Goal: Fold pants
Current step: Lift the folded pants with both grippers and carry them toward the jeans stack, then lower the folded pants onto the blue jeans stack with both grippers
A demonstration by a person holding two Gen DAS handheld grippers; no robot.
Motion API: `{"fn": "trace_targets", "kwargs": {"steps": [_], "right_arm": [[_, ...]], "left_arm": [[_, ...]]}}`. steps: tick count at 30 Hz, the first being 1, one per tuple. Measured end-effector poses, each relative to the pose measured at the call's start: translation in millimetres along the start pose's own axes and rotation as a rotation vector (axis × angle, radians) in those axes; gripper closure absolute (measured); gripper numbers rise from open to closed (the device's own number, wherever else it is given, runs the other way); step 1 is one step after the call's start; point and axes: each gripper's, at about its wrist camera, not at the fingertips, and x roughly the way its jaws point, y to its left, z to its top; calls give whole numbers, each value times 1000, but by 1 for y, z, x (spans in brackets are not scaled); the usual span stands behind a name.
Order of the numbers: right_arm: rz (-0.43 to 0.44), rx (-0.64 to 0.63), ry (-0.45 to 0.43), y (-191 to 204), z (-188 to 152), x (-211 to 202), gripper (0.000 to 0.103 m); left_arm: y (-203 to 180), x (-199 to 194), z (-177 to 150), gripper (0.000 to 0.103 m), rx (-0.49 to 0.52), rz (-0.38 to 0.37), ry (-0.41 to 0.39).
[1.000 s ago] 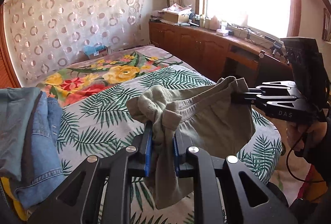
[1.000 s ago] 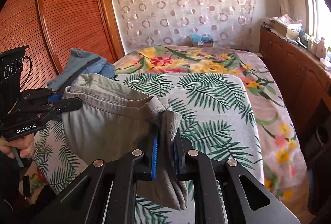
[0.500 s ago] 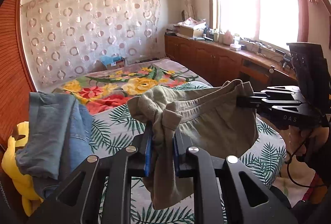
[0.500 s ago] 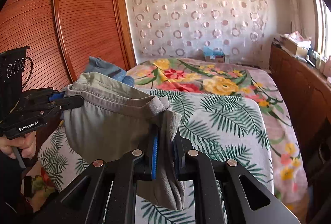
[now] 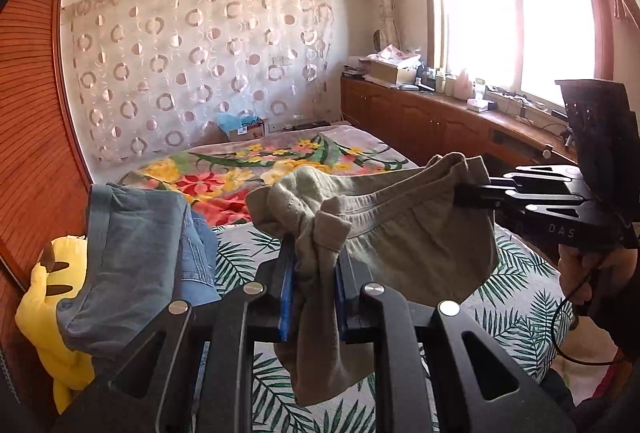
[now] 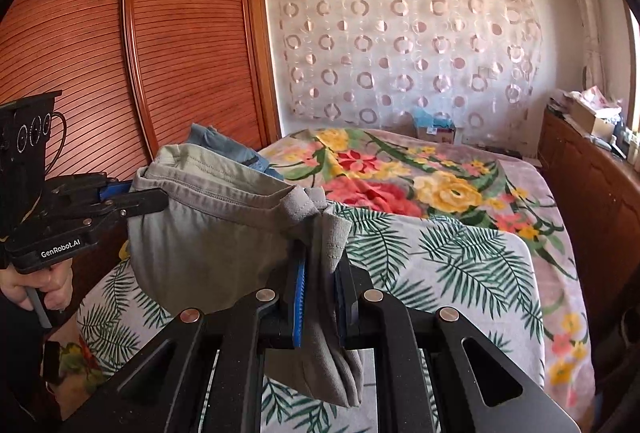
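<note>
With your left gripper (image 5: pixel 314 289) and right gripper (image 6: pixel 322 297) each clamped on a bunch of the olive pants (image 5: pixel 400 229), hanging between them above the bed (image 6: pixel 460 265), spread them taut and lower evenly.

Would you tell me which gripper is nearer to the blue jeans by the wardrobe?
Left. The left gripper holds the pants right beside the jeans; the right gripper holds their far end.

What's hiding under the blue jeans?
A yellow plush toy peeks out beneath the blue jeans, at the bed's edge. Most of the toy is covered, so what else lies underneath cannot be seen.
</note>
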Motion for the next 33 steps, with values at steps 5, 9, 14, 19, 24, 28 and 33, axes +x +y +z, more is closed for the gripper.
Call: {"fn": "trace_targets", "kwargs": {"steps": [5,9,14,19,24,28,33], "right_arm": [[8,-49,-2,2,21,20,91],[28,-76,-21,1,43,39,91],[61,-120,-40,3,62,66,91],[97,-161,-57,5,75,94,91],[128,-199,-65,8,81,116,91],[138,-233,-71,9,88,127,91],[133,-296,-71,13,98,137,91]], "left_arm": [[12,2,11,85,-11,15,-20],[30,-1,20,85,-27,41,-45],[56,-9,26,85,-51,90,-73],[86,-17,22,85,-89,147,-91],[111,-20,19,85,-116,194,-95],[130,-23,17,85,-149,217,-106],[138,-24,9,85,-180,227,-115]]}}
